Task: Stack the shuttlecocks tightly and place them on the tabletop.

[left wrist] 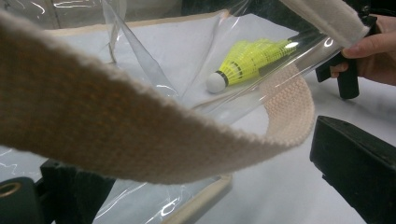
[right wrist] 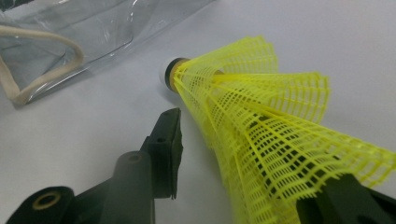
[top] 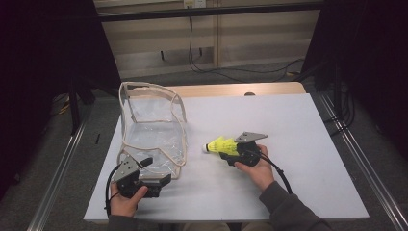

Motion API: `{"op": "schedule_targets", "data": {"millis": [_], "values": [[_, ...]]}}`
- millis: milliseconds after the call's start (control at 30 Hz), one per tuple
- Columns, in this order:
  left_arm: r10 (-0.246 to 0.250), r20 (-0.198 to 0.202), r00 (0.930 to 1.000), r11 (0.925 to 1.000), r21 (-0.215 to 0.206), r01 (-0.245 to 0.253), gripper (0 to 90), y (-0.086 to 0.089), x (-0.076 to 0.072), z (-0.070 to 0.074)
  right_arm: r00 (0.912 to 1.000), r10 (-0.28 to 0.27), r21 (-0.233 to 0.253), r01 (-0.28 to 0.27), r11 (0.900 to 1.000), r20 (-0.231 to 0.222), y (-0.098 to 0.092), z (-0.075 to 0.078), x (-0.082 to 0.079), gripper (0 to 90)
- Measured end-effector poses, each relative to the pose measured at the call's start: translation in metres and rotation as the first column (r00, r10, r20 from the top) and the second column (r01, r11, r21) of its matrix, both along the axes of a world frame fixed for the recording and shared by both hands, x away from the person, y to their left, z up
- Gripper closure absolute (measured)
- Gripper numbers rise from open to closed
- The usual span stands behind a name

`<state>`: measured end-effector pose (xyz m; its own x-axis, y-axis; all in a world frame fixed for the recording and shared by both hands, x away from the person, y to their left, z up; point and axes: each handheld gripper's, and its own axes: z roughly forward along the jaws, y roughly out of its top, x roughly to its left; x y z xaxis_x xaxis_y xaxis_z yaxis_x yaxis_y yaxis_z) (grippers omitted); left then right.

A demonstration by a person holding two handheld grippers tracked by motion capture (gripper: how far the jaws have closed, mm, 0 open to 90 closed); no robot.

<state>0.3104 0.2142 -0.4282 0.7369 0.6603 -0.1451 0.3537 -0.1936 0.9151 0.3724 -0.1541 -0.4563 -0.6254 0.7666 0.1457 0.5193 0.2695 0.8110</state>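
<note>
A yellow plastic mesh shuttlecock (right wrist: 261, 126) with a white rounded cork tip and black band runs from the lower right of the frame up towards the centre top, tip pointing away. The right gripper (right wrist: 243, 186) holds its skirt: one black jaw rises at lower left, just beside the mesh, the other sits at the lower right corner under it. A clear plastic bag with cream fabric trim (right wrist: 70, 42) lies at upper left on the white surface (right wrist: 84, 126).

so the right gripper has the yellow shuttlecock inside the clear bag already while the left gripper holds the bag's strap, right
Not quite. The yellow shuttlecock is outside the clear bag, over the bare white table just to the bag's right, as the high view shows. The rest stands: the right gripper has it, and the left gripper is at the bag's strap.
</note>
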Motion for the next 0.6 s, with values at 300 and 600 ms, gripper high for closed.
{"op": "schedule_targets", "data": {"millis": [300, 600], "values": [[-0.003, 0.0, 1.0, 1.0, -0.004, 0.003, 3.8, 0.0004, -0.0001, -0.0003, 0.9997, -0.023, -0.013, 0.023, 1.0, 0.013, 0.0055, -0.0022, 0.0056, 71.7], [-0.003, 0.001, 1.0, 1.0, -0.003, 0.003, 3.9, 0.0003, -0.0002, -0.0004, 0.9998, 0.01, -0.011, -0.01, 1.0, 0.015, -0.0002, 0.0007, 0.0062, 79.2]]}}
